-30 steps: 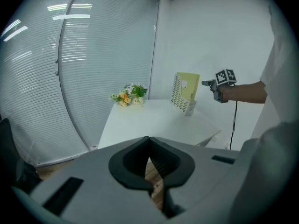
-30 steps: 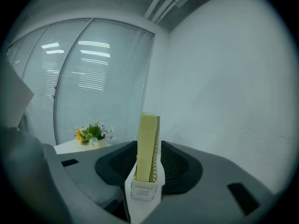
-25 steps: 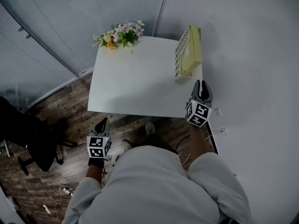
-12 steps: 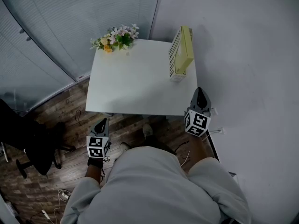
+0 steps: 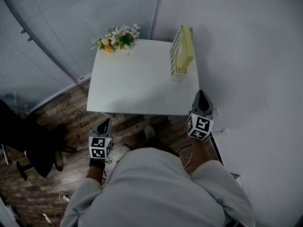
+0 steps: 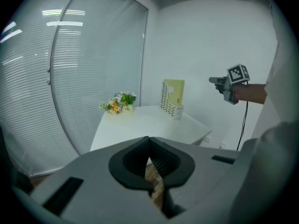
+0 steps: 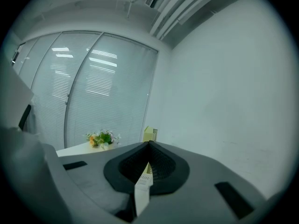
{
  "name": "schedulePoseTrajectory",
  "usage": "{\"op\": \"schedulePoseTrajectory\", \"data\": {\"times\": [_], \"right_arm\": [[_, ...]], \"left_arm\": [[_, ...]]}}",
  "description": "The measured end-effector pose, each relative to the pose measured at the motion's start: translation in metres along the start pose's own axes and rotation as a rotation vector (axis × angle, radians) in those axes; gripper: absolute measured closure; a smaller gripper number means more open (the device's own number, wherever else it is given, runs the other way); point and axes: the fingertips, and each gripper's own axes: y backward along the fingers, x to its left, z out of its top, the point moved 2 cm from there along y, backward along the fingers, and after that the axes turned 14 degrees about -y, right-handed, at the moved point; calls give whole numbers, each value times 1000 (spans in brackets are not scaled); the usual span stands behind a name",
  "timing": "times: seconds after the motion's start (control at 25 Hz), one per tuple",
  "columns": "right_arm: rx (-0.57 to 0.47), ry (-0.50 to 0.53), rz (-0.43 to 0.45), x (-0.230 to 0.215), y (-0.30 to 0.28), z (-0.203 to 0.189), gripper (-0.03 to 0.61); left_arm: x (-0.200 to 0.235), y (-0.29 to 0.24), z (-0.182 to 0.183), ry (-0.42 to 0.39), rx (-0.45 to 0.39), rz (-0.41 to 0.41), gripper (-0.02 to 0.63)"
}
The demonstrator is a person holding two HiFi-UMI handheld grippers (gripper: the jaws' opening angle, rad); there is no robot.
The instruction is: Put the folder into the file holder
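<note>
A yellow folder [image 5: 186, 50] stands upright inside the white mesh file holder [image 5: 174, 60] at the far right of the white table [image 5: 132, 86]. In the left gripper view the folder [image 6: 175, 91] and holder [image 6: 168, 107] show across the table. My right gripper [image 5: 202, 93] hovers off the table's near right corner, shut and empty, well short of the holder. My left gripper [image 5: 106, 121] hangs below the table's front edge over the wooden floor, shut with nothing in it. The right gripper [image 6: 216, 80] also shows in the left gripper view.
A small bunch of flowers [image 5: 116, 37] sits at the table's far left corner. A dark office chair [image 5: 29, 143] stands on the floor to the left, and cables [image 5: 64, 193] lie near it. A white wall [image 5: 251, 79] runs along the right, window blinds [image 5: 71, 18] behind.
The right gripper has drawn back from the table's near right corner towards the person, and its jaws have come together. The left gripper has stayed where it was.
</note>
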Motion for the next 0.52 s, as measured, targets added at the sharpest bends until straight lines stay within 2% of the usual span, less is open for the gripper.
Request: {"op": "schedulePoseTrajectory", "data": {"times": [0.52], "right_arm": [[12,-9,13,-3,-12,-5,568]], "left_arm": [[1,-8,5,-6,6,6,606]]}}
